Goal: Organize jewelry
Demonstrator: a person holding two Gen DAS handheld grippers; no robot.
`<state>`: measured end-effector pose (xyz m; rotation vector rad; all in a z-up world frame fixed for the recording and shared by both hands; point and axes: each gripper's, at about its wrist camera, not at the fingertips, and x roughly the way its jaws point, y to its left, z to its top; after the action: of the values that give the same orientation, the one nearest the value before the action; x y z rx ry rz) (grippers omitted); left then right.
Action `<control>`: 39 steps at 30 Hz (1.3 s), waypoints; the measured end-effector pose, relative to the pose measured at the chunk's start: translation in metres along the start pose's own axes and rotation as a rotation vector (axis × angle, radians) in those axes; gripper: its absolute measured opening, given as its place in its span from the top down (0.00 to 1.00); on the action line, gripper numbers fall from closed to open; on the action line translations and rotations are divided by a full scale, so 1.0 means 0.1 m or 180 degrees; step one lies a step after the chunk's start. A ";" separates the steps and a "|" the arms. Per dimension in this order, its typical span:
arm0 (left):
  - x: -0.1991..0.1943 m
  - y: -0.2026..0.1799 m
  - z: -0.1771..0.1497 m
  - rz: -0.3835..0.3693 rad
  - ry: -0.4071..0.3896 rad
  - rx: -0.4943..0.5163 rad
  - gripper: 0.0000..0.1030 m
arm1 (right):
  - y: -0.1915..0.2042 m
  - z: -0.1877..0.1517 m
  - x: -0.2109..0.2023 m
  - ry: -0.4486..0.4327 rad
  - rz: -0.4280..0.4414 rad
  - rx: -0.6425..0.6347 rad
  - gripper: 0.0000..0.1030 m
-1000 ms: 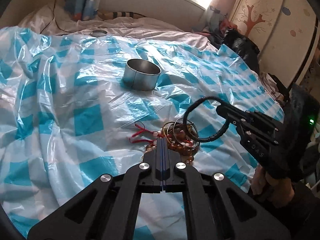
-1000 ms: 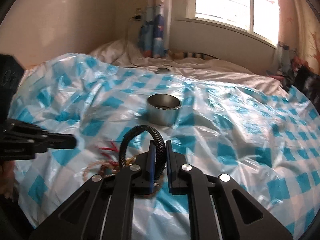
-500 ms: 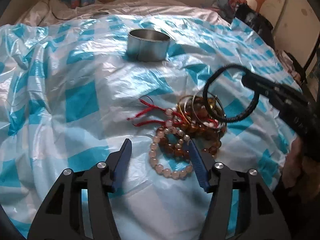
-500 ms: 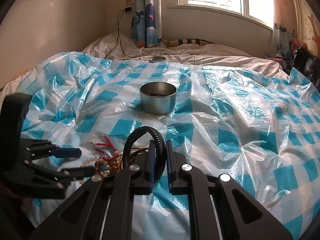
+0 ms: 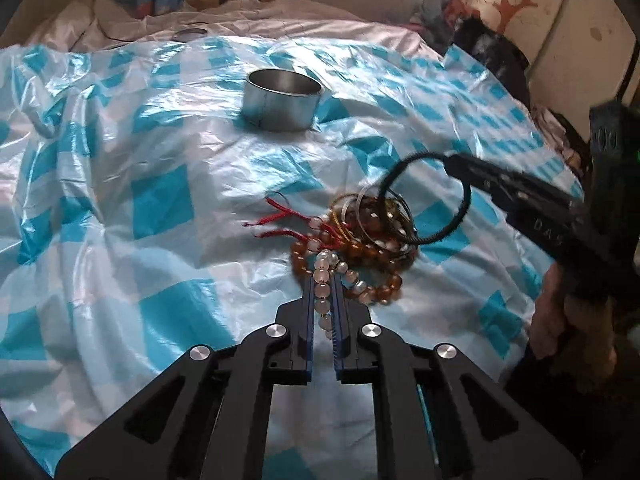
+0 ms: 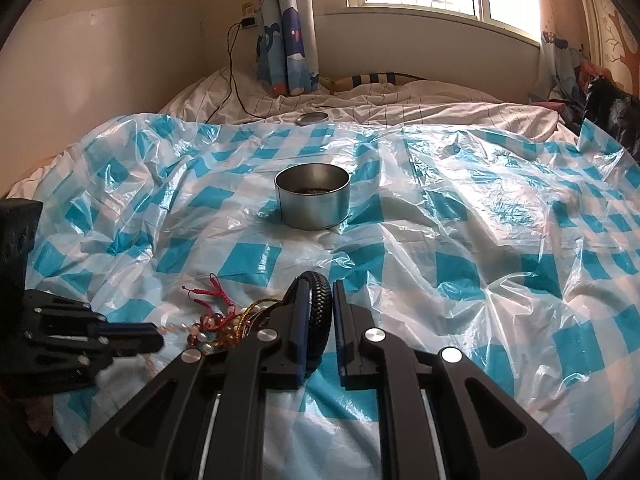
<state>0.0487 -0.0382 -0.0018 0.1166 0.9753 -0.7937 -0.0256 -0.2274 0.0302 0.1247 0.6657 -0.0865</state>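
Left gripper (image 5: 322,300), seen along its own fingers: the blue-lined jaws stand narrow, pinched on a strand of pale pink round beads (image 5: 322,280) at the near edge of a tangled heap of amber bead bracelets, thin metal bangles and red knotted cord (image 5: 360,232). Half a second earlier these jaws were spread wide on either side of the heap; one second earlier they were closed above it. The change marks a completed grasp: judged from this, one bracelet is now secured for separation from the pile, though the strand looks interlaced with the amber beads and may drag neighbours along.

Right gripper (image 6: 320,312): its fingers clamp a black braided cord bracelet (image 6: 318,312), which in the left view hangs as an open loop (image 5: 424,200) over the far right side of the heap. The hold is as in both earlier frames; only its position over the heap differs slightly.

Destination: a short round silver metal tin (image 6: 312,200) stands open and upright on the blue-and-white checked plastic sheet (image 6: 480,240), well beyond the heap; something dark lies at its bottom, too small to identify. A flat round metal lid (image 6: 313,118) rests on the bedding behind the sheet. Neither held bracelet is yet over the tin, so most of the sorting remains.
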 end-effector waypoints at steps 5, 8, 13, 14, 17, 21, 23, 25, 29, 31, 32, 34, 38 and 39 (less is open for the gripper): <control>-0.04 0.03 0.02 0.0020 -0.0053 -0.0043 0.94 | -0.02 -0.02 0.08 0.0132 -0.0001 0.0039 0.85; -0.01 0.05 0.02 0.0058 -0.0016 -0.0057 0.94 | -0.03 -0.05 0.18 0.0303 -0.0017 0.0063 0.70; 0.00 0.07 0.02 0.0103 -0.0013 -0.0058 0.94 | -0.05 -0.07 0.19 0.0333 -0.0040 0.0068 0.85; 0.00 0.07 0.02 0.0104 -0.0011 -0.0060 0.93 | -0.06 -0.07 0.19 0.0331 -0.0034 0.0082 0.87; 0.00 0.07 0.02 0.0100 -0.0026 -0.0063 0.93 | -0.06 -0.07 0.15 0.0275 -0.0042 0.0078 0.88; -0.04 0.09 0.03 0.0068 -0.0072 -0.0090 0.94 | -0.08 -0.04 0.11 0.0206 -0.0040 0.0114 0.88; -0.06 0.09 0.05 0.0072 -0.0096 -0.0085 0.93 | -0.09 -0.02 0.09 0.0164 -0.0036 0.0128 0.88; -0.07 0.10 0.06 0.0033 -0.0116 -0.0121 0.94 | -0.09 -0.01 0.05 0.0108 -0.0024 0.0131 0.88; -0.14 0.07 0.08 -0.0010 -0.0175 -0.0103 0.94 | -0.10 0.02 -0.01 -0.0004 -0.0001 0.0168 0.88; -0.21 0.03 0.12 -0.0027 -0.0232 -0.0056 0.94 | -0.13 0.04 -0.02 -0.0040 0.0009 0.0211 0.88; -0.25 0.01 0.14 -0.0034 -0.0256 -0.0038 0.94 | -0.14 0.05 -0.02 -0.0050 0.0016 0.0239 0.88; -0.31 -0.03 0.21 -0.0050 -0.0306 -0.0025 0.94 | -0.16 0.07 0.01 -0.0056 0.0027 0.0277 0.88; -0.32 -0.10 0.48 -0.0038 -0.0343 0.0029 0.94 | -0.19 0.14 0.12 -0.0014 0.0062 0.0311 0.88; -0.31 -0.12 0.56 -0.0025 -0.0345 0.0057 0.94 | -0.21 0.14 0.13 -0.0004 0.0083 0.0334 0.88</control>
<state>0.0706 -0.0533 0.0578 0.0844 0.8667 -0.8080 -0.0096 -0.2502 0.0310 0.2341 0.6582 -0.0963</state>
